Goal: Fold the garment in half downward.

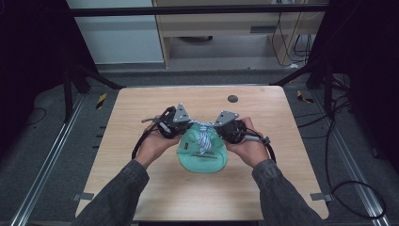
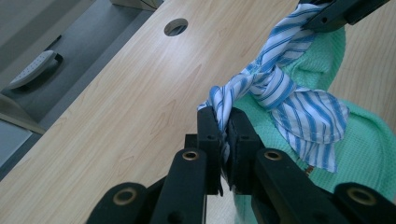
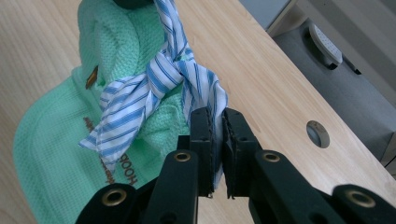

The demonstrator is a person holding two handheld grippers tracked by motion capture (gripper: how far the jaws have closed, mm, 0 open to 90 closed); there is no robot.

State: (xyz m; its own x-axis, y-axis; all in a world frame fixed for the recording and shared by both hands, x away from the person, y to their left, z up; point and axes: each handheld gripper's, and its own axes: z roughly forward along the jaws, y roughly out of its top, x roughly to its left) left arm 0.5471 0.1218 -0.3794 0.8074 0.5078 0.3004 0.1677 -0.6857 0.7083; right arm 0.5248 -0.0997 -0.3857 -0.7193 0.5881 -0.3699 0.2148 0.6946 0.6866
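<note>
High view, both grippers — left gripper (image 1: pixel 187 123), right gripper (image 1: pixel 217 125) — clamping striped cloth (image 1: pixel 203 134)

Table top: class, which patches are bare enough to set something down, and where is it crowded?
Bare wood lies left of the left tool, right of the right tool, and behind them toward the cable hole. The centre, around the green cloth and striped cloth, is crowded.

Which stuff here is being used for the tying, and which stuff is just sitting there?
Being used:
- striped cloth strip, knotted in the middle
- green waffle-weave bag, under the knot
- left gripper, shut on one end of the strip
- right gripper, shut on the other end

Just there:
- wooden table
- round cable hole in the table
- power strip on the floor
</note>
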